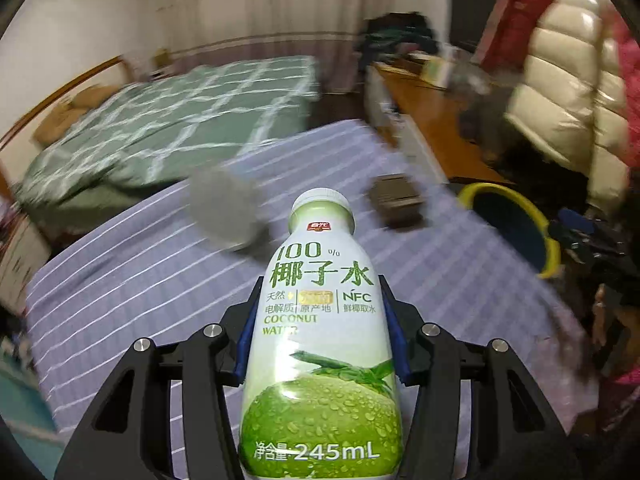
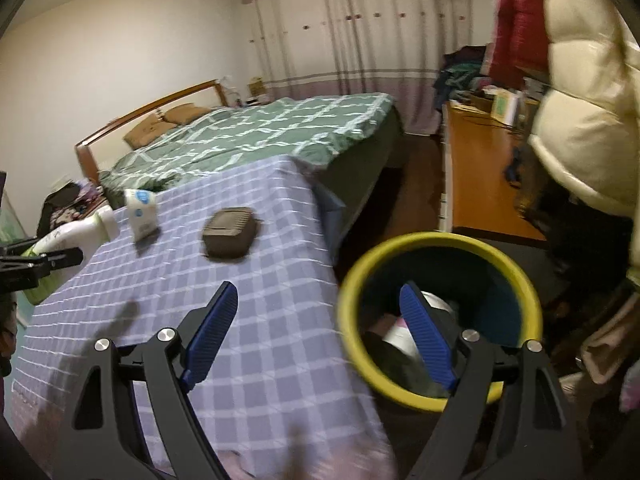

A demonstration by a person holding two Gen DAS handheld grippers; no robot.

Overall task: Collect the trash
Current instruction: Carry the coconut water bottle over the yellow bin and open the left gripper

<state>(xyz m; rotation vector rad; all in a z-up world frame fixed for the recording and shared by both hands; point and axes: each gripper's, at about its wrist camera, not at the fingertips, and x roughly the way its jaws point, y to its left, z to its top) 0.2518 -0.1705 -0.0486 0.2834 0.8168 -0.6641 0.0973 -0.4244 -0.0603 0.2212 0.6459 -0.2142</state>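
Bedroom: green-checked bed (image 2: 256, 136) (wooden headboard), striped curtains (image 2: 360, 28), wooden desk (image 2: 476, 176).

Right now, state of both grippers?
Left gripper: shut on the coconut water bottle, lifted above the checked tablecloth.
Right gripper: open, empty, by the yellow-rimmed bin.

- coconut water bottle (image 1: 320, 344), label facing the left wrist camera: "100%" at top, large green "椰子水" beneath.
- Same label, mid band: "天然", "电解质", "原产地", "NFC", "鲜榨取水"; a gold patch between them is unreadable.
- Below that, in green: "COCONUT WATER".
- Label foot, white print: "净含量 245mL".
- Small red brand badge on the bottle neck: too small to read.
- white packet (image 2: 141, 213) on the checked cloth: blue marks, illegible.
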